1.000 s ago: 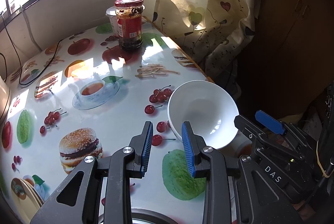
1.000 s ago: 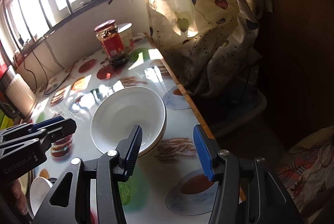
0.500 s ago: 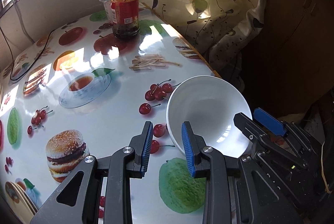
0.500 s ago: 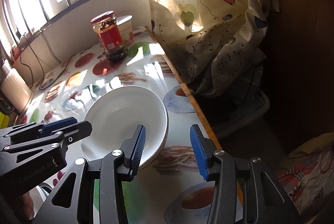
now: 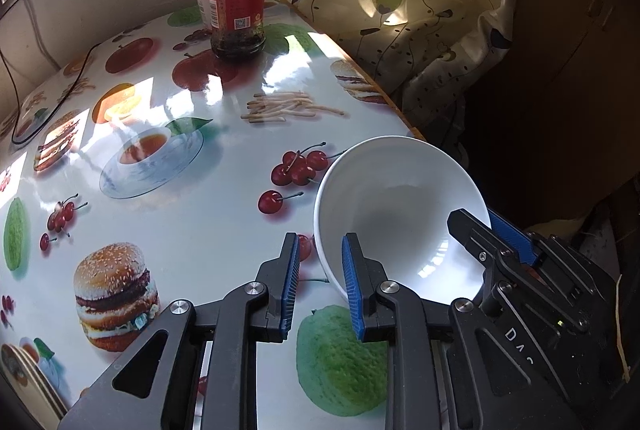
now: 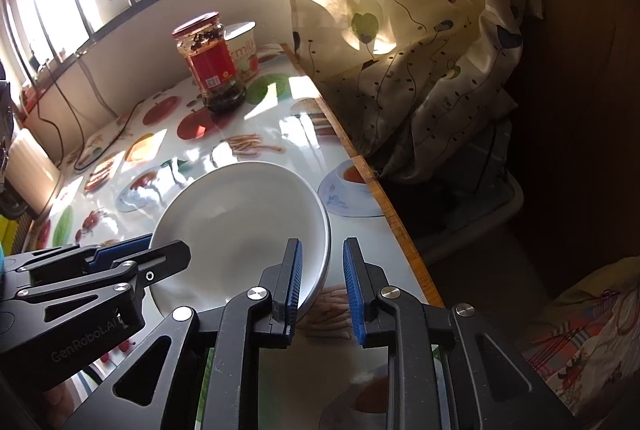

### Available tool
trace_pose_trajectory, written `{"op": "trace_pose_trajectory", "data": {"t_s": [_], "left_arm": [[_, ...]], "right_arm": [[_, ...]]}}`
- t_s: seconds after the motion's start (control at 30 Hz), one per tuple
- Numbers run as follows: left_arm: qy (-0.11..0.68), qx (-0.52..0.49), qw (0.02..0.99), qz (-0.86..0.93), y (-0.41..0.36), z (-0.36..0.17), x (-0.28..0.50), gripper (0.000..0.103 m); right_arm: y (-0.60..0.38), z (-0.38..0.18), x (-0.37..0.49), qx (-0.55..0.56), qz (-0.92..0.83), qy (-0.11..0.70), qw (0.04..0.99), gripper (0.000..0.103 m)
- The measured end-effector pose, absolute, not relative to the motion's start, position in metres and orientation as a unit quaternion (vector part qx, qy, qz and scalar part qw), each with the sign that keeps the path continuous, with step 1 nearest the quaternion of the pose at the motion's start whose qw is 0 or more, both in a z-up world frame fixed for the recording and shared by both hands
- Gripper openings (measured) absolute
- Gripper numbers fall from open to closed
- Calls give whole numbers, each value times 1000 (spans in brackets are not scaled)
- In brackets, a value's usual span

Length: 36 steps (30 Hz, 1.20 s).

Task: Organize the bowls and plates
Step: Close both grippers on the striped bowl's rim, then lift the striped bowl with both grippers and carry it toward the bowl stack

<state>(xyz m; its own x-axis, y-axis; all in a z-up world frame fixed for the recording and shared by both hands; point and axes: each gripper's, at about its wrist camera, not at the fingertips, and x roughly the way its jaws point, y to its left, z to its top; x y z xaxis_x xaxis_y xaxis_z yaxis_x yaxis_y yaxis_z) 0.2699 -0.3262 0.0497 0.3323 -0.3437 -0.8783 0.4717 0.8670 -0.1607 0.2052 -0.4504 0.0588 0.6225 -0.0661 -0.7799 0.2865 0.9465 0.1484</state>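
Observation:
A white bowl (image 5: 396,205) sits near the right edge of the table; it also shows in the right wrist view (image 6: 240,230). My left gripper (image 5: 318,284) is open, its fingers straddling the bowl's near-left rim, one pad inside and one outside. My right gripper (image 6: 320,282) is open and straddles the bowl's near-right rim the same way. Each gripper shows in the other's view: the right one (image 5: 492,230) at the bowl's right side, the left one (image 6: 132,254) at its left side.
A red-labelled jar (image 5: 236,1) and a white tub (image 6: 242,45) stand at the far end of the table (image 5: 180,213), which has a glossy food-print cover. The table's wooden right edge (image 6: 384,197) borders a heart-print curtain (image 6: 400,29). A black cable (image 5: 48,97) lies at far left.
Both grippers have moved forward onto the bowl and narrowed a little, so their fingers now straddle its rim on both sides. The bowl appears more tilted.

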Motion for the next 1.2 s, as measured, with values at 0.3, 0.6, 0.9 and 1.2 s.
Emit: {"op": "trace_pose_trajectory", "data": {"t_s": [0.3, 0.6, 0.9, 1.2], "left_arm": [[518, 61, 815, -251, -329, 50, 269, 14], [521, 60, 814, -250, -329, 50, 268, 13], [519, 54, 815, -253, -320, 54, 262, 13], [503, 53, 824, -257, -308, 69, 250, 13]], "right_arm": [[-448, 59, 207, 130, -96, 421, 892, 15], [-448, 60, 207, 131, -96, 421, 892, 14], [-445, 67, 199, 130, -96, 415, 895, 13], [-436, 79, 185, 134, -92, 403, 901, 13]]}}
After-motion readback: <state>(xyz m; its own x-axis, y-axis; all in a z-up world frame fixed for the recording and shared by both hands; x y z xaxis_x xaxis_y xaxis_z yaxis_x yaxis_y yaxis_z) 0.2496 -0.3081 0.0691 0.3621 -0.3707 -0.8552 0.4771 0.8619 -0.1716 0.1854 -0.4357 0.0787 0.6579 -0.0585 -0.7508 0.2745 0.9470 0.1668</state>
